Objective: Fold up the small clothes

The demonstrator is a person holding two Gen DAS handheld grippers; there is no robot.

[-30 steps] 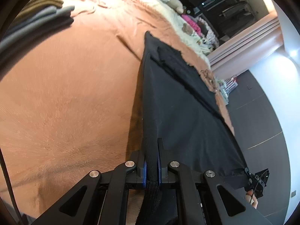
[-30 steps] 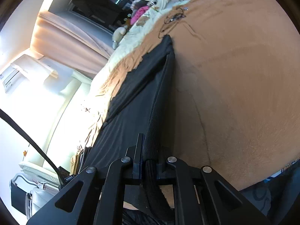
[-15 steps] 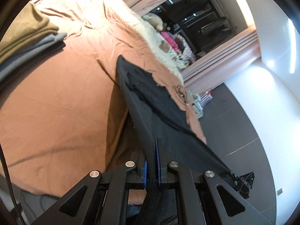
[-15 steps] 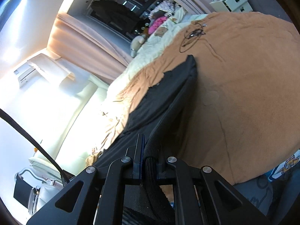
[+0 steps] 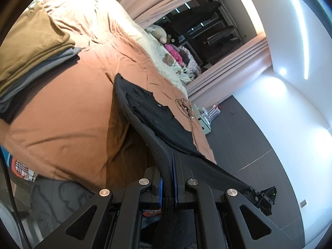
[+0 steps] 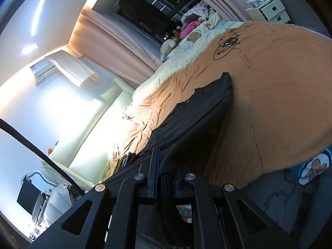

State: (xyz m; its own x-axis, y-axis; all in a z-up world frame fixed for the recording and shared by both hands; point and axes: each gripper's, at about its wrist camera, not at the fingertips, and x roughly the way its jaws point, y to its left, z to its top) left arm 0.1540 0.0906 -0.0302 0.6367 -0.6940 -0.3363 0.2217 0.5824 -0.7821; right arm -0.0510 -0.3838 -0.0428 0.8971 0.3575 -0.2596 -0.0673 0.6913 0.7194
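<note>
Black garment (image 5: 157,122) on orange bedspread (image 5: 62,108) (folded stack (image 5: 31,56) near)

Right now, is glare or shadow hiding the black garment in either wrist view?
Left wrist: black garment reads clearly, casting a dark shadow on the orange bedspread. Right wrist: the wall is blown out by glare, the garment unaffected. Fisheye curvature bends both.

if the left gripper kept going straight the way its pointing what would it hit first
The left gripper is shut on the ribbed hem of the black garment, which stretches ahead of its fingers. Going straight on, it would probably run along that cloth and meet the orange bedspread beneath; depth is unclear.
</note>
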